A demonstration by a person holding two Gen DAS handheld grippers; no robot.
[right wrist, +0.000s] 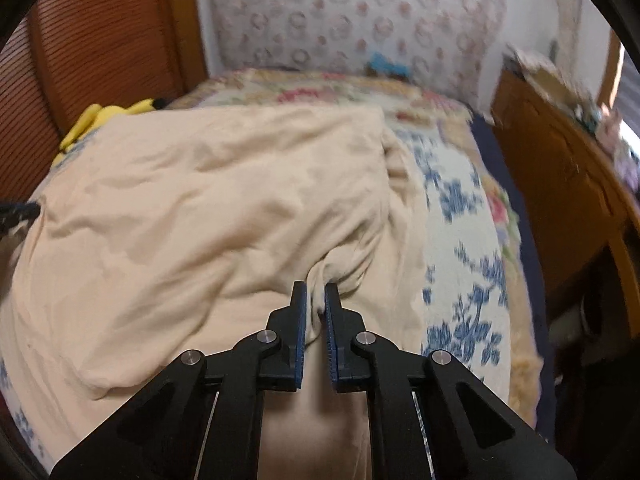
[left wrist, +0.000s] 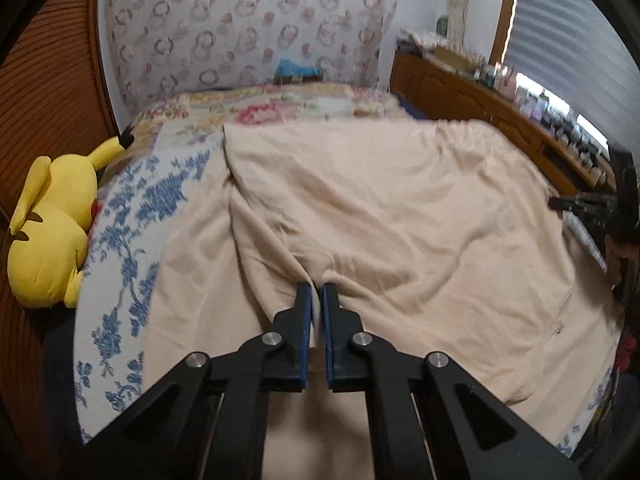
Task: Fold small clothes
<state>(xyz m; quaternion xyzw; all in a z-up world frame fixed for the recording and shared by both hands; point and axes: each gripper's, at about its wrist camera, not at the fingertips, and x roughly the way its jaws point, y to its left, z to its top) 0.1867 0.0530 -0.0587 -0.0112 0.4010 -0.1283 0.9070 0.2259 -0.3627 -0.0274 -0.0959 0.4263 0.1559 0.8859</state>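
Lying left of the left gripper [left wrist: 316, 292] is a yellow plush toy [left wrist: 52, 236] on the blue-flowered white quilt [left wrist: 120, 264]. That gripper's jaws are clamped on a fold of the wrinkled beige cotton garment [left wrist: 400, 216], spread ahead of both tongs. The right gripper [right wrist: 316, 292] likewise pinches bunched cloth, quilt showing to its right.

Black tongs [left wrist: 316, 292], seemingly blue-padded, silver pivot screws.

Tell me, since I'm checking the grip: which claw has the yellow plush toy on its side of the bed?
The left claw: the yellow plush toy lies at its left, while the right claw faces the wooden cabinet.
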